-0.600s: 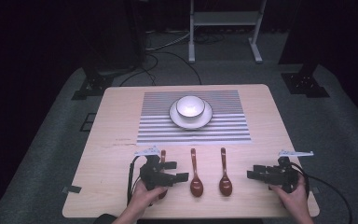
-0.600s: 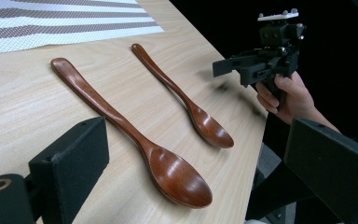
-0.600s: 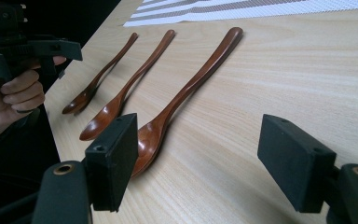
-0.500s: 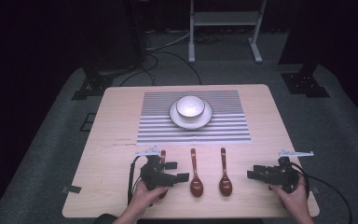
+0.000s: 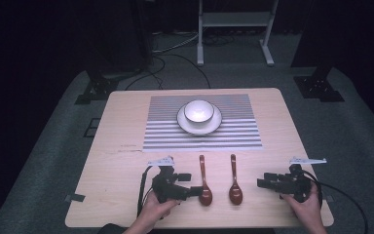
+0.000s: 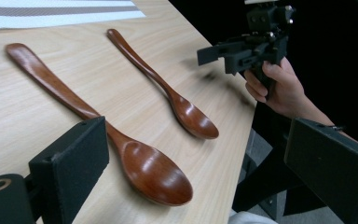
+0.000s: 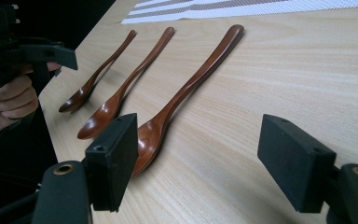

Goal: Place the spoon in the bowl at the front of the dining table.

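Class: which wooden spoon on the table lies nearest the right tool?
The rightmost spoon in the high view. Its bowl lies just beside the right tool, whose jaws are open, while the other spoons lie farther left.

A light wooden table (image 5: pixel 126 141) with rounded corners stands on grey carpet. On its far half lies a grey-and-white striped placemat (image 5: pixel 160 131), and on the mat's middle sits a round white plate (image 5: pixel 214 126) carrying a small white bowl (image 5: pixel 198 111). Along the near edge lie glossy brown wooden spoons, handles pointing toward the mat and bowls toward the person. From above, two are plain: one left of centre (image 5: pixel 204 183) and one just right of it (image 5: pixel 234 180), parallel and apart. The right gripper view shows three such spoons side by side, the farthest (image 7: pixel 95 74) by the table's edge.
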A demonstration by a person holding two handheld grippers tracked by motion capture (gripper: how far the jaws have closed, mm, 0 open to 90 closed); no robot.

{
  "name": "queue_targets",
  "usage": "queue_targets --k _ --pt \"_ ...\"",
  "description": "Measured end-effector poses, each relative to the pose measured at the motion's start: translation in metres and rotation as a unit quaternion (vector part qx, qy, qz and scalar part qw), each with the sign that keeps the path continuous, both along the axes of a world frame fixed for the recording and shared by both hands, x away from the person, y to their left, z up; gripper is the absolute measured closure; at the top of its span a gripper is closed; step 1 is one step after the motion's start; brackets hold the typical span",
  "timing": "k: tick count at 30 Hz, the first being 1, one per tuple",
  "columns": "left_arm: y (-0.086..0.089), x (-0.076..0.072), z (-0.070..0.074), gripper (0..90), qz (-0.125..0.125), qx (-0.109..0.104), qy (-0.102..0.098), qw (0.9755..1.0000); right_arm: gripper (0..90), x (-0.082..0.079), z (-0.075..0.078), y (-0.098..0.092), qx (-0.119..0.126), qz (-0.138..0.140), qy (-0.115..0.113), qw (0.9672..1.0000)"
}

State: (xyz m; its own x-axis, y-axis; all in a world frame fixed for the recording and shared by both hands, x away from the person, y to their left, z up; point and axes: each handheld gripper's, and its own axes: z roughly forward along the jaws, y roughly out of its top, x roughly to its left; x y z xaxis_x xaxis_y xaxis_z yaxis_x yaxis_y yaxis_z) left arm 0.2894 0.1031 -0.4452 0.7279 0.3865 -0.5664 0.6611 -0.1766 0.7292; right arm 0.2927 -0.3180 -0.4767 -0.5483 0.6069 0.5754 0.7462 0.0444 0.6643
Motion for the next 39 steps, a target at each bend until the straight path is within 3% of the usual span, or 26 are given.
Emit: queue_targets --k 11,19,39 --pt "-0.019 -0.006 -0.004 5.3 -0.034 0.016 0.009 0.9993 27.7 0.0 0.0 0.0 -0.001 0.0 -0.001 1.0" --pt "-0.028 -0.007 -0.009 5.3 -0.056 0.024 0.032 0.9976 27.7 0.001 -0.001 0.001 -0.001 0.0 0.0 1.0" --pt "-0.046 -0.015 -0.02 5.3 -0.125 0.056 0.067 0.9883 27.7 0.002 -0.002 0.003 0.001 0.002 0.006 1.0"
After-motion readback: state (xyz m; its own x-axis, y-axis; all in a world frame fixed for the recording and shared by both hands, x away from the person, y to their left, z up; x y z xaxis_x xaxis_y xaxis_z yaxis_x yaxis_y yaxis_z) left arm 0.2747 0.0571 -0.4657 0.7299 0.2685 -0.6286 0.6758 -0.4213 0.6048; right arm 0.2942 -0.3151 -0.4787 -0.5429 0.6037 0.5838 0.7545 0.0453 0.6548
